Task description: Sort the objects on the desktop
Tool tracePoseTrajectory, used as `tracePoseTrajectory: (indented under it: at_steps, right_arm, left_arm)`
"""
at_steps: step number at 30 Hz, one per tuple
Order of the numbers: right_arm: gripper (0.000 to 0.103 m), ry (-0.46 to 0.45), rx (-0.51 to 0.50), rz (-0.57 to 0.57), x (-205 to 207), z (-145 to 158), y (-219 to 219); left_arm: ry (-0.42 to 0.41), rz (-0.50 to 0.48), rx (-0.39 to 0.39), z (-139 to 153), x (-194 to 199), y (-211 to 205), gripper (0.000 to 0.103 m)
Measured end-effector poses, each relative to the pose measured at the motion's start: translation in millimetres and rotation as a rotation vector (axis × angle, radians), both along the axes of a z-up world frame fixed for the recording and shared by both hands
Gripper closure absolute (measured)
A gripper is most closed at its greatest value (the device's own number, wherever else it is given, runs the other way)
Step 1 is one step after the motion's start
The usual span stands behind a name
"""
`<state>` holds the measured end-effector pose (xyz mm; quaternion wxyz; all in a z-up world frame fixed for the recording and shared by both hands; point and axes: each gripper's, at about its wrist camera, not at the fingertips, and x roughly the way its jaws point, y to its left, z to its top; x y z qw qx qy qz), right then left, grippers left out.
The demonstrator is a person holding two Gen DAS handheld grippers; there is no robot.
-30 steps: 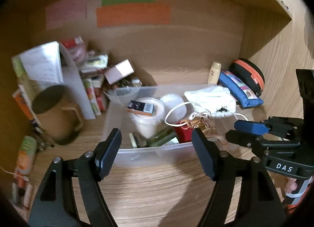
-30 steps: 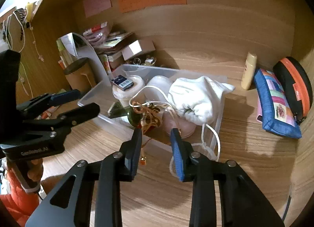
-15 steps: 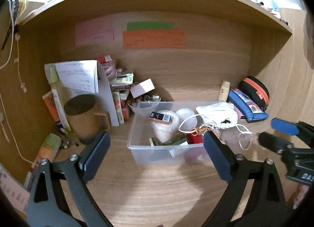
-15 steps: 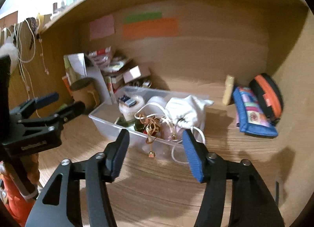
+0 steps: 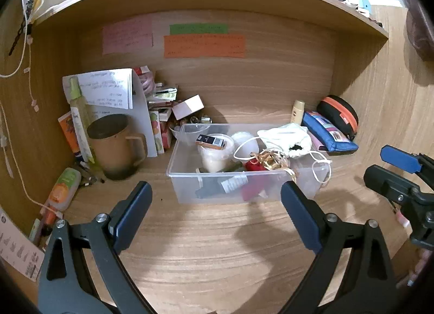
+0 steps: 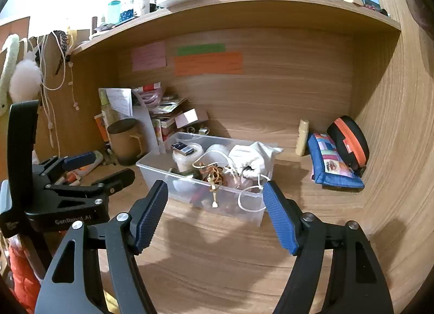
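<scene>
Setting: wood-grain desk alcove w/ shelf overhead; three paper notes (pink, green, orange) on the far wall.

Clear rectangular plastic bin sits mid-desk, holding a white lidded tub w/ a small dark box on top, a white drawstring pouch, a gold ribbon tangle and loose white cord draped over the near-right rim.

Left gripper: jaws spread wide, nothing between, near side of bin. Right gripper: jaws have just been opening, nothing between.

Step, as judged: pick next item. Approach low and square to the item; keep pads clear of cord to avoid dragging the bin.

Count outside bin: 1 brown ceramic mug far left; 1 beige tube, 1 blue patchwork fabric pouch and 1 black-and-orange zip case far right.
</scene>
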<state>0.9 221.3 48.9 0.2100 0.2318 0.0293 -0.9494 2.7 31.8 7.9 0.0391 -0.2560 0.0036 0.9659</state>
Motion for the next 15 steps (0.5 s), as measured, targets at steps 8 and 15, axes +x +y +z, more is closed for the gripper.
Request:
tracePoseTrajectory:
  at_steps: [8, 15]
  right_arm:
    - [0.032, -0.005, -0.009, -0.009, 12, -3, 1]
    - [0.027, -0.005, -0.018, -0.01, 17, -4, 3]
  left_arm:
    - [0.016, -0.012, 0.013, 1, 16, 4, 0.006]
    - [0.026, -0.009, -0.004, 2, 23, 13, 0.006]
